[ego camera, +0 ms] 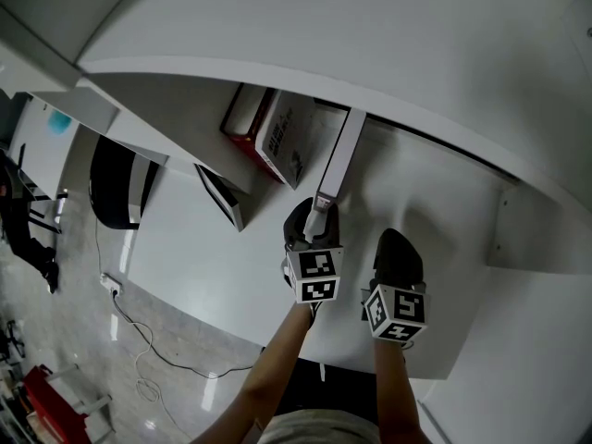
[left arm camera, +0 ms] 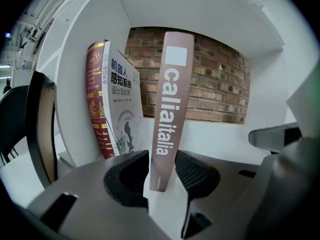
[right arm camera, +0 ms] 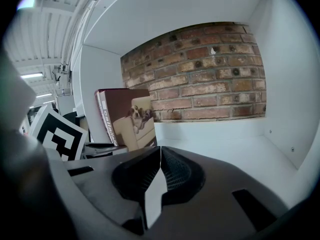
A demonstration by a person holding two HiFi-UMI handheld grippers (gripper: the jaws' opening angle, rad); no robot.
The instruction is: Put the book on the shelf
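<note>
Book: a slim brown book (left arm camera: 167,109) with "caliaitalia" in white on its spine stands on end on the white shelf (right arm camera: 225,149), spine facing near. In the right gripper view its cover shows dogs on a sofa.
Left tongs: the left tongs (left arm camera: 163,176) are spread, with the foot of the spine between them. The pads sit just beside it on either side, and no pinch shows.
Right tongs: the right tongs (right arm camera: 159,171) are pressed together with nothing between them. They are low over the bare shelf floor, to the right of the left tongs and the book.
Other books: a red-spined book (left arm camera: 97,104) and a white book with Chinese print (left arm camera: 122,99) lean together against the shelf's left wall, apart from the brown one.
Back of shelf: a brick wall (right arm camera: 200,74) shows at the far side.
Marker cubes: in the head view one marker cube (ego camera: 314,277) sits on each pair of tongs, at the near end.
Left of shelf: a black chair (ego camera: 116,183) stands on the floor.
</note>
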